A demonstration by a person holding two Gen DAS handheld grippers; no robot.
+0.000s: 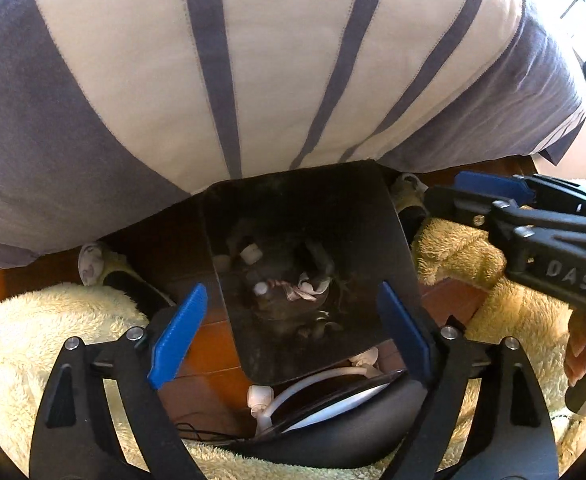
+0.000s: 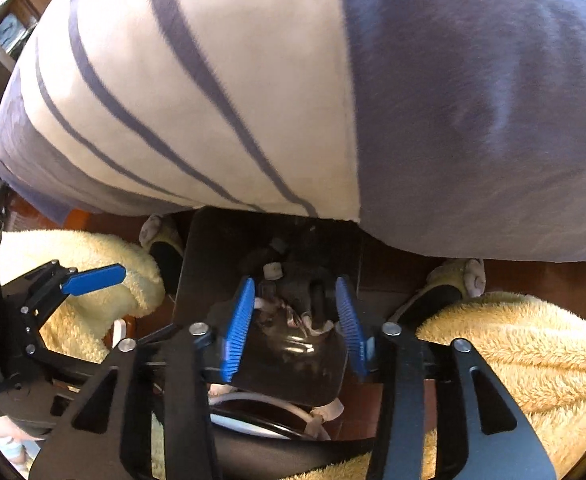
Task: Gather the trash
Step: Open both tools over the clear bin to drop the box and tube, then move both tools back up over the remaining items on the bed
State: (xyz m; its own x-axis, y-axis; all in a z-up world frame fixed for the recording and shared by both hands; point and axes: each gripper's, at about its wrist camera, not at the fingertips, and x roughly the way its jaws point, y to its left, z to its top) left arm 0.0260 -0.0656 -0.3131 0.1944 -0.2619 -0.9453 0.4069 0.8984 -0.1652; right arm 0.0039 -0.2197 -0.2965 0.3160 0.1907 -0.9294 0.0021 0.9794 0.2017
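A dark bin with a glossy black liner [image 1: 313, 216] stands on the wooden floor between the person's feet. Inside lie pieces of trash [image 1: 289, 276]: white caps, crumpled paper, dark scraps. My left gripper [image 1: 293, 332] is open above the bin's near rim, its blue pads spread wide, empty. My right gripper [image 2: 297, 316] hangs over the same bin [image 2: 277, 236] with its blue pads apart; nothing clear shows between them. The right gripper also shows in the left wrist view [image 1: 489, 188] at the right. The left gripper shows at the left in the right wrist view [image 2: 93, 276].
The person's striped white and purple shirt [image 1: 253, 60] fills the upper half. Fluffy yellow trouser legs [image 2: 513, 352] and slippers [image 1: 93, 264] flank the bin. A black object with white tubing [image 1: 333, 404] lies under the grippers. The floor [image 1: 209, 344] is reddish wood.
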